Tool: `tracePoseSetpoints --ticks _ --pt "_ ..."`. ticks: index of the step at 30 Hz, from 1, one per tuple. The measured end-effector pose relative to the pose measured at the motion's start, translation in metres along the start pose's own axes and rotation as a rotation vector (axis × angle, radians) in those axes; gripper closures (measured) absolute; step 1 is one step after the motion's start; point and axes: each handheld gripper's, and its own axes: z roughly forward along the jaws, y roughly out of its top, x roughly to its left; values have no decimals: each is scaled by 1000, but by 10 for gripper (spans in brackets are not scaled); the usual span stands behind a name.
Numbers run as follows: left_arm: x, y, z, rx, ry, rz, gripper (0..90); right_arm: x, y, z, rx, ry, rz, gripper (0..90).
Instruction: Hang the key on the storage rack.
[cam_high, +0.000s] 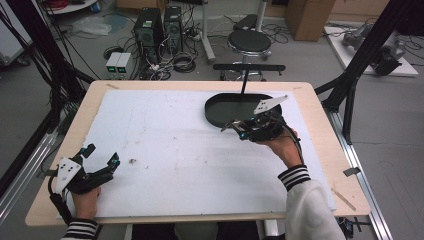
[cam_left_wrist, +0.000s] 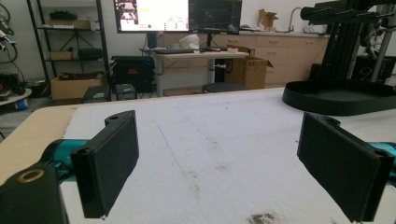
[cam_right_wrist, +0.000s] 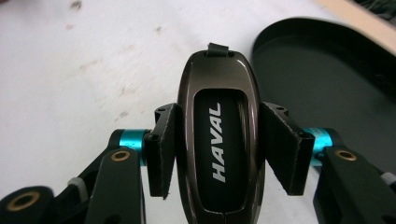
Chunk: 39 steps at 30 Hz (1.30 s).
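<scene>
A dark brown car key fob (cam_right_wrist: 218, 140) marked HAVAL sits lengthwise between the jaws of my right gripper (cam_right_wrist: 217, 144), which is shut on it above the white mat. In the high view that right gripper (cam_high: 234, 128) hovers just in front of the black oval tray (cam_high: 219, 109) at the table's back right. The tray (cam_right_wrist: 327, 79) lies to the right of the fob in the right gripper view, with nothing in the part that shows. My left gripper (cam_high: 102, 156) rests at the table's front left, open, with nothing between its pads (cam_left_wrist: 112, 163).
A white foam mat (cam_high: 180, 150) covers most of the wooden table (cam_high: 320, 125). A small dark speck (cam_high: 132, 161) lies on the mat near the left gripper. A black stand (cam_high: 248, 67) rises behind the tray. Stools, computers and cables sit on the floor beyond.
</scene>
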Motion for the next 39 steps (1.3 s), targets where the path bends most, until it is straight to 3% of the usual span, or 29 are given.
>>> tracePoseSetpoints --ticks 8,12,18,23,31,39 --pt "0 0 0 2 0 1 131 -15 4 -29 -131 -104 84 480" --pt "0 0 0 0 -1 3 131 -21 10 -44 -174 -176 126 480" --pt "0 0 0 -3 -1 4 131 -27 16 -53 -224 -232 163 479" --pt "0 0 0 -2 -1 4 131 -35 20 -55 -227 -281 182 479" --pt "0 0 0 -4 1 5 131 -54 27 -61 -268 -360 253 480" --pt "0 0 -1 -2 0 6 131 -66 36 -65 -275 -423 261 479"
